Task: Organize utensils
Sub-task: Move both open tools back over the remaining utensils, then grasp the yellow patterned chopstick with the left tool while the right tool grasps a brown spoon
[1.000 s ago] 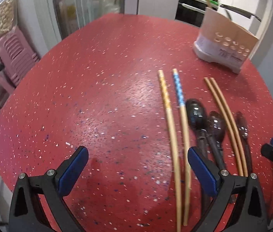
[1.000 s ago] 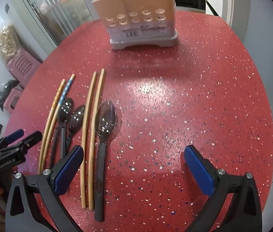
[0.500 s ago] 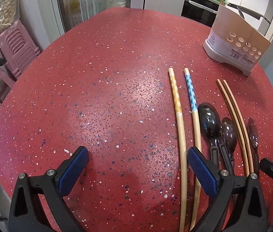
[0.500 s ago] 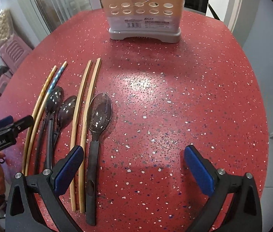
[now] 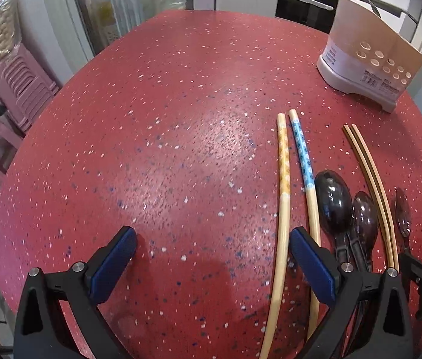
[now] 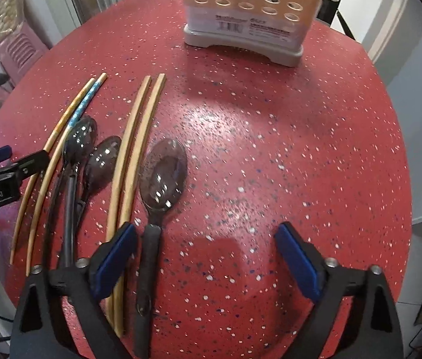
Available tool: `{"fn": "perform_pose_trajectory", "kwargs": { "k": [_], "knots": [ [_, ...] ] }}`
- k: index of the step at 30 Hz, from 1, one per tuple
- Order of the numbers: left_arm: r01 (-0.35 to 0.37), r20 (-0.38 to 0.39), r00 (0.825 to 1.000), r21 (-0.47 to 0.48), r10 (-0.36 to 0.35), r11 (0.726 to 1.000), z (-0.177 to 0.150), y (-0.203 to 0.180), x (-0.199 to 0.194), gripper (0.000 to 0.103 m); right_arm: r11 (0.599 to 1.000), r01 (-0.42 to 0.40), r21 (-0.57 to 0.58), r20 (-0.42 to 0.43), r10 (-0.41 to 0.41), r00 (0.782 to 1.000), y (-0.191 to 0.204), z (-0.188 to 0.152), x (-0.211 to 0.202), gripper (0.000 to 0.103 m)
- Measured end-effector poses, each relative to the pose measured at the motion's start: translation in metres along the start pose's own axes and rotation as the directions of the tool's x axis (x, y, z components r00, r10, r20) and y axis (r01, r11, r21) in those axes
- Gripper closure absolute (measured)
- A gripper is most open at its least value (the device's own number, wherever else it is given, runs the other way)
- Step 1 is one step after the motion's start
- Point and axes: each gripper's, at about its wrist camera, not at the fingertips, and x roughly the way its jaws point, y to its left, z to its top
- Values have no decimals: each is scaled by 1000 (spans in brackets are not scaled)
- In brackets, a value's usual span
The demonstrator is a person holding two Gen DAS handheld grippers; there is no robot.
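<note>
Utensils lie in a row on the red speckled table (image 5: 166,155). A yellow-patterned chopstick (image 5: 282,185) and a blue-patterned chopstick (image 5: 303,167) lie left of two dark spoons (image 5: 333,200), a plain wooden chopstick pair (image 5: 372,182) and a third dark spoon (image 6: 163,173). My left gripper (image 5: 212,266) is open and empty, low over the table, with the yellow chopstick between its fingers. My right gripper (image 6: 205,260) is open and empty, with the third spoon's handle just inside its left finger (image 6: 115,260). The beige and grey utensil holder (image 6: 250,15) stands at the far edge.
Pink plastic stools (image 5: 16,89) stand off the table's left side. Kitchen cabinets and an oven (image 5: 303,6) are behind the table. The left gripper shows at the left edge of the right wrist view (image 6: 4,170). The table's right part (image 6: 315,155) is bare.
Both grippers have moved forward and lower toward the utensils. The right gripper has shifted left, so the third spoon's handle now lies between its fingers. Nothing has been grasped.
</note>
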Motion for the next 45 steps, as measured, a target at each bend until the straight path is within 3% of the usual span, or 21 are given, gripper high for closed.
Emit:
{"fn": "perform_pose_trajectory", "kwargs": {
  "k": [3, 5, 10, 14, 15, 17, 21, 24, 26, 27, 30, 36, 42, 45],
  "knots": [
    [-13, -2, 1000, 56, 13, 998, 7, -7, 1, 0, 1000, -10, -6, -35, 10, 999, 2, 10, 1, 17],
    [-16, -7, 1000, 95, 17, 995, 11, -13, 3, 0, 1000, -9, -9, -52, 8, 999, 4, 17, 1, 27],
    [38, -25, 999, 212, -34, 977, 16, -27, 2, 1, 999, -16, -39, -95, 12, 995, 10, 31, 2, 38],
    [72, -48, 997, 290, -61, 954, 19, -41, -2, 21, 996, -35, -87, -102, 26, 994, 16, 34, -1, 64],
    [77, -56, 996, 308, -63, 948, 20, -44, -3, 22, 995, -42, -95, -104, 32, 994, 18, 33, -2, 76],
    [72, -72, 996, 340, -50, 938, 23, -51, -2, 22, 993, -57, -101, -106, 46, 993, 21, 33, -3, 91],
    [82, -120, 992, 371, -40, 925, 31, -53, 0, 23, 992, -73, -105, -84, 65, 994, 22, 30, -5, 91],
    [147, -171, 981, 375, -87, 915, 35, -55, 1, 43, 990, -121, -70, -70, 116, 991, 7, 19, -12, 91],
    [175, -194, 975, 375, -108, 910, 37, -62, 2, 64, 989, -141, -54, -64, 137, 988, 1, 16, -14, 90],
    [184, -200, 973, 377, -115, 908, 37, -65, 2, 67, 988, -146, -48, -61, 143, 988, -4, 14, -14, 90],
    [173, -186, 977, 382, -108, 908, 34, -69, 2, 69, 986, -167, -27, -47, 166, 985, -12, 10, -18, 90],
    [200, -90, 979, 258, -182, 945, 28, -47, -13, 69, 976, -216, -1, 6, 216, 976, -34, 4, -30, 90],
    [230, 33, 971, 158, -238, 960, 27, -29, -42, 69, 962, -271, 21, 68, 269, 961, -45, -4, -47, 90],
    [262, 101, 956, 133, -276, 956, 30, -28, -62, 69, 957, -288, 28, 102, 284, 953, -51, -2, -57, 90]
  ]
}}
